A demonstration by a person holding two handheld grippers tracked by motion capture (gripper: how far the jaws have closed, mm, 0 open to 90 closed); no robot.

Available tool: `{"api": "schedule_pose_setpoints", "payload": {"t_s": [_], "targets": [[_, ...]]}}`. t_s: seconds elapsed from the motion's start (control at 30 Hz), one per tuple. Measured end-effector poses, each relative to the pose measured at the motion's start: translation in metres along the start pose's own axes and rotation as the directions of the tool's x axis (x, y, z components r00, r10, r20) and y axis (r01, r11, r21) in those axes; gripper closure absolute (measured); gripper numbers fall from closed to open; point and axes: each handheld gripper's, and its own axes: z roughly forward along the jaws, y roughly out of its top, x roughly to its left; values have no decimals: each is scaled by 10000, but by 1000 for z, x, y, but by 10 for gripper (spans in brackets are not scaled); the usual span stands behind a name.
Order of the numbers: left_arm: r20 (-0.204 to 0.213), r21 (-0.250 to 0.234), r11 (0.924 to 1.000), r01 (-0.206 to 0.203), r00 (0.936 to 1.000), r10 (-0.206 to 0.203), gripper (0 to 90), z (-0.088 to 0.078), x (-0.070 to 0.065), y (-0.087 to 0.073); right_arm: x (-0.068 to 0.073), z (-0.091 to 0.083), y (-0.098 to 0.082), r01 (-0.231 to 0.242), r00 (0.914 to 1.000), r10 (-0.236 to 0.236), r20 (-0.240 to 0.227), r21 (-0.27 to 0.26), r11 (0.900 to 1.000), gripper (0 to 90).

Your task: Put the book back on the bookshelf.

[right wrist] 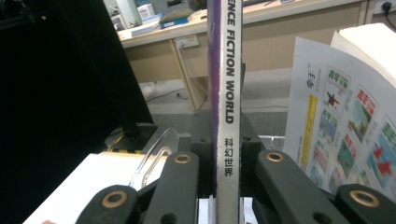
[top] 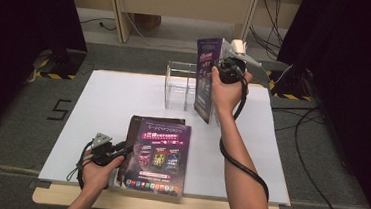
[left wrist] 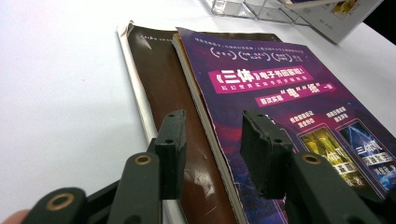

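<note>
High view, clear stand (top: 180,86) beside raised magazine (top: 206,78); stacked magazines (top: 157,155) near front edge

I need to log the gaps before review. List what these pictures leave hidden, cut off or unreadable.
- Held magazine, right gripper view: top edge cuts off the spine title's start; the right gripper fingers cover its lower edge.
- Stack of magazines, high view: cover text too small to read; how many lie under the top one is hidden.
- Clear stand, high view: the held magazine hides its right side.
</note>
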Motion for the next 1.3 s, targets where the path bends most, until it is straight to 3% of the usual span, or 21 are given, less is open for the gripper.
{"api": "schedule_pose_setpoints", "payload": {"t_s": [0.3, 0.53, 0.7, 0.87, 0.9, 1.1, 1.3], "targets": [[7, 30, 10000, -28, 10000, 28, 597, 2, 0, -1, 2, 28, 2, -42, 9992, 55, 386, -348, 9994, 831], [47, 31, 10000, -24, 10000, 24, 598, 2, 1, -2, 4, 45, -20, 455, 9964, -415, 742, -532, 9975, 829], [45, 47, 10000, -14, 10000, 14, 598, 2, 2, -2, 11, 29, -28, 872, 9928, -824, 871, -522, 9948, 823], [41, 12, 10000, 56, 10000, -56, 597, 0, 3, -1, 10, 5, -35, 1014, 9921, -999, 758, -156, 9947, 814], [54, -21, 9999, 117, 9999, -117, 597, 0, 3, -1, 9, -7, -39, 1137, 9903, -1148, 784, 179, 9933, 811], [67, -32, 10000, 93, 9999, -93, 597, 0, 1, 0, -3, -35, -44, 677, 9971, -710, 279, 1057, 9921, 797], [101, -15, 9999, 114, 9999, -114, 597, 1, 0, -1, -6, -51, -36, 564, 9984, -573, 17, 1455, 9877, 794]]}}
